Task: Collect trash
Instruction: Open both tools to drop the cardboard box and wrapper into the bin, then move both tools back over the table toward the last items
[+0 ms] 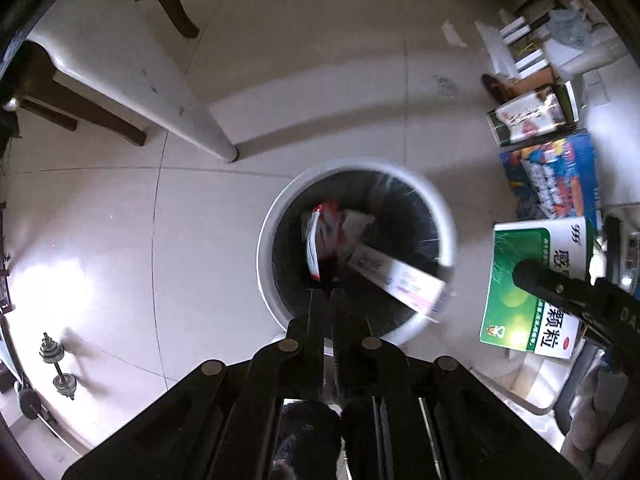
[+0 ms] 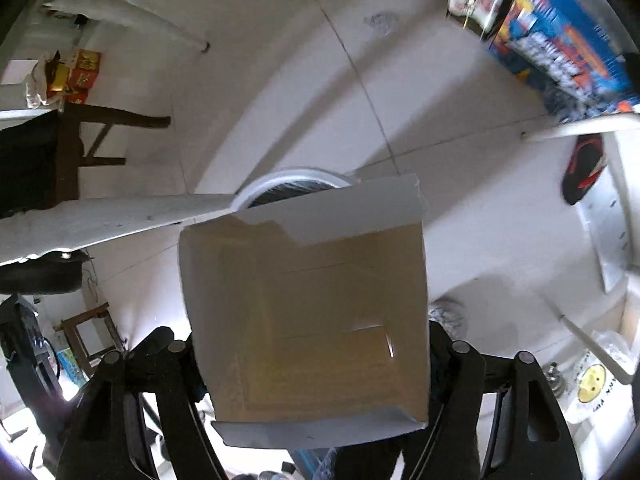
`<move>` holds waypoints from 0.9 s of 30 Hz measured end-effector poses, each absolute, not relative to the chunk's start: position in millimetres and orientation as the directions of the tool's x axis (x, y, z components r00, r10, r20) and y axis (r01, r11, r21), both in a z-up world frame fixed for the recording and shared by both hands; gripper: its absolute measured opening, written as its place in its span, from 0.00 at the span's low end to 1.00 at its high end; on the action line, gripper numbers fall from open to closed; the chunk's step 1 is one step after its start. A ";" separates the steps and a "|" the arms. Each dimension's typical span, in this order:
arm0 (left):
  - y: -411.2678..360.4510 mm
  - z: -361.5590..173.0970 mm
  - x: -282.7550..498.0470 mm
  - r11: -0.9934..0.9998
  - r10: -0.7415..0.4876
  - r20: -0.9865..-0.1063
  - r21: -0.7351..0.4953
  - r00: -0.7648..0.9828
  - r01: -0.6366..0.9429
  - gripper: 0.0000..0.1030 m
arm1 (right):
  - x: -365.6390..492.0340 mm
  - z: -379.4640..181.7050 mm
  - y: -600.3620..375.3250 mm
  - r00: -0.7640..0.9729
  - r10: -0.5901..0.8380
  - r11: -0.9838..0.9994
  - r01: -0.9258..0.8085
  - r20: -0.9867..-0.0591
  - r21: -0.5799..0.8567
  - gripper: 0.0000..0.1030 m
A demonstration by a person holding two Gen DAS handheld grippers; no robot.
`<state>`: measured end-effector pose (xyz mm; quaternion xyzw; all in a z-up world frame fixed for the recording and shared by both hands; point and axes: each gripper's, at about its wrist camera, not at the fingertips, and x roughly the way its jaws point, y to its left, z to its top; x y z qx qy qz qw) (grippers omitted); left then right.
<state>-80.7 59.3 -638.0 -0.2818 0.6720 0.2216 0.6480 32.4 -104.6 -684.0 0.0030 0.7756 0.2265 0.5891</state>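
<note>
A white round trash bin [image 1: 444,208] with a black liner stands on the tiled floor; its rim also shows in the right wrist view [image 2: 280,180]. It holds wrappers, and a long white carton [image 1: 400,280], blurred, lies tilted over its near rim. My left gripper [image 1: 327,296] is above the bin's near edge, jaws nearly together with nothing between them. My right gripper [image 1: 528,274] is shut on a green and white medicine box [image 1: 516,304], held to the right of the bin. In the right wrist view the box's open end [image 2: 316,320] faces the camera and hides the fingertips.
A white table leg [image 1: 188,112] and dark wooden chair legs [image 1: 100,112] stand beyond the bin. Colourful boxes [image 1: 556,176] are stacked at the right. Dumbbells [image 1: 56,364] lie on the floor at the left. A black and red shoe [image 2: 584,168] lies at the right.
</note>
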 end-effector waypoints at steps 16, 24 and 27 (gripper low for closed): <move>77.9 -637.4 -124.5 0.722 0.061 -0.995 0.095 -0.073 -0.685 1.00 | 6.6 -693.2 -90.5 -0.209 0.086 0.845 -0.503 -0.974 0.182 1.00; 67.9 -609.0 -128.8 0.720 0.076 -0.995 0.102 -0.068 -0.687 1.00 | -9.5 -663.2 -97.4 -0.093 0.008 0.820 -0.569 -0.996 0.059 1.00; 63.7 -589.2 -129.4 0.721 0.080 -0.995 0.097 -0.056 -0.687 1.00 | -12.9 -642.4 -101.6 -0.082 0.009 0.822 -0.568 -0.997 0.054 1.00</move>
